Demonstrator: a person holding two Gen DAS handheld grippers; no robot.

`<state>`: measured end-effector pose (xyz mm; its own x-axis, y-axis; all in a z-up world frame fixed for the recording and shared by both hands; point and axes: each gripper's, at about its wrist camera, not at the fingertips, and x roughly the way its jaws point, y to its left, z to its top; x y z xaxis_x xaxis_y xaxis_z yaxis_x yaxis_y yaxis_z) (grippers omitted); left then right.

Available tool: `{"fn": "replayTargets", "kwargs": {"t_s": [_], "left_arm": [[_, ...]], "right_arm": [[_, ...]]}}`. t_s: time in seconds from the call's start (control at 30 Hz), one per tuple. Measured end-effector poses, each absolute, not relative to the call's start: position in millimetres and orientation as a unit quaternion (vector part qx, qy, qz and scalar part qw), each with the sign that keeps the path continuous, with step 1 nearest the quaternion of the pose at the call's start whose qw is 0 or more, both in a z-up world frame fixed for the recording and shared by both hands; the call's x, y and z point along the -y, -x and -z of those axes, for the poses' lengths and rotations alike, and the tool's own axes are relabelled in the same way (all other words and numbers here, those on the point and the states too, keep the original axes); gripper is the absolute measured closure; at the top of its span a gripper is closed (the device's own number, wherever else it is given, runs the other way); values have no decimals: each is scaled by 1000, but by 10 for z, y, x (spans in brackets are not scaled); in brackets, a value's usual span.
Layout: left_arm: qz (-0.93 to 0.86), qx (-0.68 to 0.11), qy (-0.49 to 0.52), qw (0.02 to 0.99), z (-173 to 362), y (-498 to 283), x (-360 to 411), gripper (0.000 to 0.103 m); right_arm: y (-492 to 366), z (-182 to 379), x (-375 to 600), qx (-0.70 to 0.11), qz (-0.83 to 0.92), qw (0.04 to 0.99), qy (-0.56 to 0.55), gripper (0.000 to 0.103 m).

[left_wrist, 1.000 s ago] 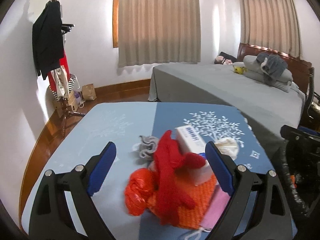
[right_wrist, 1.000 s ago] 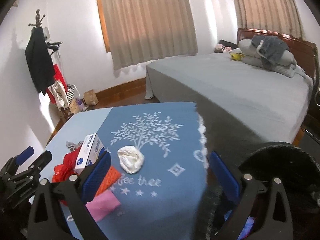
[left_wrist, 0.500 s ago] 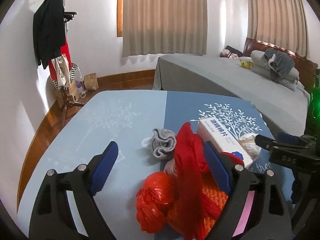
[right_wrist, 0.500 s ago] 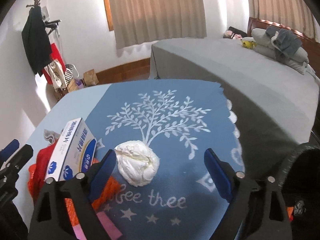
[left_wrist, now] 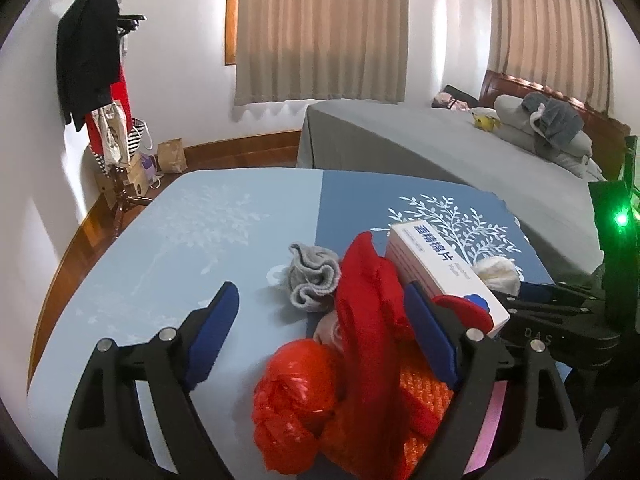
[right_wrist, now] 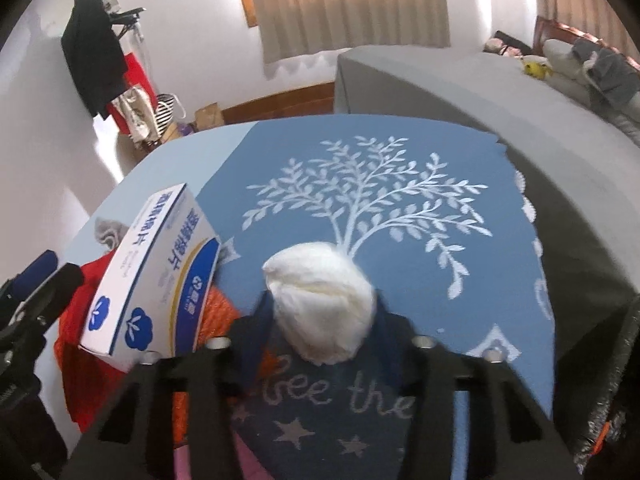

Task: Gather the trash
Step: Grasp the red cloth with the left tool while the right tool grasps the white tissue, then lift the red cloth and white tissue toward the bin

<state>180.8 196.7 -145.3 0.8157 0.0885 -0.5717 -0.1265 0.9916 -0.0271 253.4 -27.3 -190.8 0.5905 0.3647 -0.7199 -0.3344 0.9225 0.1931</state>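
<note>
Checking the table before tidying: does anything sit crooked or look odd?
Yes. The white box sits tilted, propped on the red heap rather than flat on the table. The right claw is closed on the white wad.

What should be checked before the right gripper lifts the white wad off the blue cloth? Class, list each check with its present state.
1. Right gripper fingers shut on the white paper wad: ok.
2. Wad seated well between the fingers: cannot tell; the view is blurred.
3. White and blue box apart from the wad: ok, a gap shows.
4. Left gripper out of the lift path: ok; it is open over the red pile.
5. Black bin within reach at the table's right edge: ok, though its opening is hidden.
6. Blue tree cloth not pinched along with the wad: cannot tell.
</note>
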Motion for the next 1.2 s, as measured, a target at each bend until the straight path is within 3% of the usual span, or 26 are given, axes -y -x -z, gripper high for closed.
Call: {"fn": "replayTargets", "kwargs": {"t_s": [0.17, 0.27, 0.5, 0.6, 0.83, 1.2], "left_arm": [[-43, -305, 34, 951, 1485, -1888, -1935, 26], [-32, -312, 37, 949, 1506, -1946, -1910, 36], [3, -337, 42, 941, 1615, -2055, -1821, 76], [0, -328, 45, 944, 1590, -2022, -1804, 84], [-6, -306, 53, 951, 1410, -1917, -1783, 92], [-4, -260, 56, 964, 961, -1741, -1660, 92]], "right_arm": [[-2493, 1865, 301, -400, -200, 894, -13, 65], [-2455, 1810, 353, -393, -196, 898, -14, 65], [-2389, 1697, 465, -385, -192, 902, -27, 65], [-2342, 1638, 509, -380, -191, 905, -31, 65], [-2219, 1447, 549, -359, -198, 911, -38, 65], [-2033, 1082, 684, -322, -204, 923, -51, 65]]}}
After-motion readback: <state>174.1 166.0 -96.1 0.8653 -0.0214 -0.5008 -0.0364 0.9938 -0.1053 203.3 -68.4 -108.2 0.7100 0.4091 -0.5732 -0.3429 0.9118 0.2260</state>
